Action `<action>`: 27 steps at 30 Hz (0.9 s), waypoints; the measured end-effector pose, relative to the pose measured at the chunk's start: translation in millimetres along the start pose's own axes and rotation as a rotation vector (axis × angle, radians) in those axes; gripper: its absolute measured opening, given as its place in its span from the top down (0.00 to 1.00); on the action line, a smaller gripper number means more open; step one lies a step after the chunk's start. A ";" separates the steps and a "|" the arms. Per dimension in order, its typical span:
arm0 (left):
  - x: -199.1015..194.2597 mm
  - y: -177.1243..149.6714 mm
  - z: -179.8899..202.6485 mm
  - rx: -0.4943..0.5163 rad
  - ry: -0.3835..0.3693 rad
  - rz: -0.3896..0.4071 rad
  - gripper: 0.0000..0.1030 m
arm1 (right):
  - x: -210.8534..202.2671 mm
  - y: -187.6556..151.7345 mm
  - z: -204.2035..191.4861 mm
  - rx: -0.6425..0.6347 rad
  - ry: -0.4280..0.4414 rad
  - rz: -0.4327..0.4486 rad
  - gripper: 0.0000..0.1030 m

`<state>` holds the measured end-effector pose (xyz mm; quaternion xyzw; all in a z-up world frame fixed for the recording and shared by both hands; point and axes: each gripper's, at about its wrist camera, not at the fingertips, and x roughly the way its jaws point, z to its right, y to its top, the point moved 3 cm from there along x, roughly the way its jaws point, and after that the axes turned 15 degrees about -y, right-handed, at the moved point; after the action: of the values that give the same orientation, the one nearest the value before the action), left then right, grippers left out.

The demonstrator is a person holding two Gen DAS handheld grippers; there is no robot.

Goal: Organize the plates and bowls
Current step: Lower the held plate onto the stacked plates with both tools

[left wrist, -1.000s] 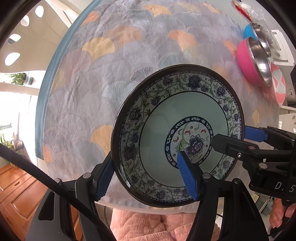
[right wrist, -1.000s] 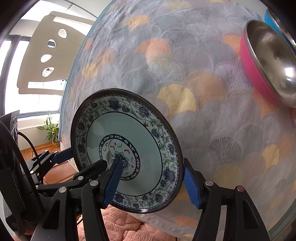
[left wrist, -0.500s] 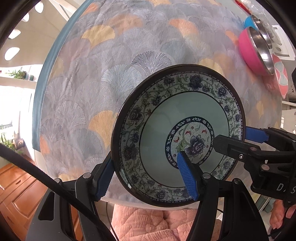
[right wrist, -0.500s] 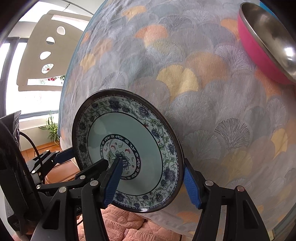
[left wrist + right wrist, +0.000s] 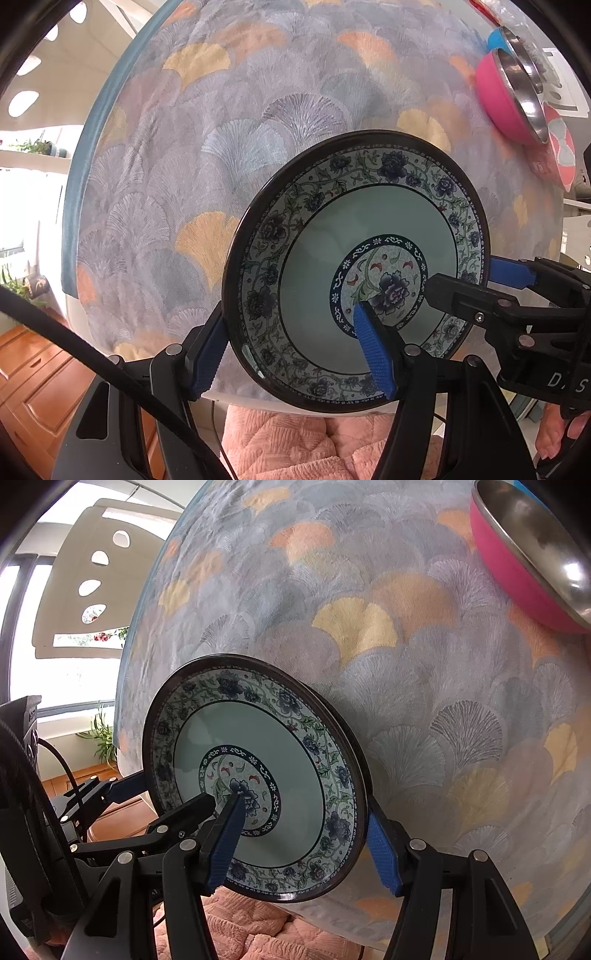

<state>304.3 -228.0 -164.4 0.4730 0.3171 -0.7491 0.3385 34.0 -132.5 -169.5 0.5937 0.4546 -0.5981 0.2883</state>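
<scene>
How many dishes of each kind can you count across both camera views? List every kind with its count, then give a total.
Floral plate, held by the left gripper and the right gripper: 1
Pink bowl with a steel lining: 1
Blue bowl with a steel lining: 1
Total: 3

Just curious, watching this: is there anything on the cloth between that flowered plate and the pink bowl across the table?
Nothing visible. The flowered plate, held by both grippers at the table's near edge, faces a bare stretch of patterned tablecloth up to the pink bowl.
</scene>
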 end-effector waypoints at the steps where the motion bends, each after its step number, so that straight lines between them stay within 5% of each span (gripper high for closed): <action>1: 0.4 0.1 0.3 -0.002 0.001 0.000 0.38 | 0.9 -0.4 0.3 0.002 0.001 -0.001 0.39; 27: -6.0 -0.1 12.6 0.005 0.002 0.004 0.38 | -8.3 -1.8 12.7 0.042 0.053 0.007 0.39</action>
<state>299.9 -236.7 -154.4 0.4753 0.3146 -0.7487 0.3384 27.7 -144.6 -162.5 0.6169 0.4475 -0.5905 0.2656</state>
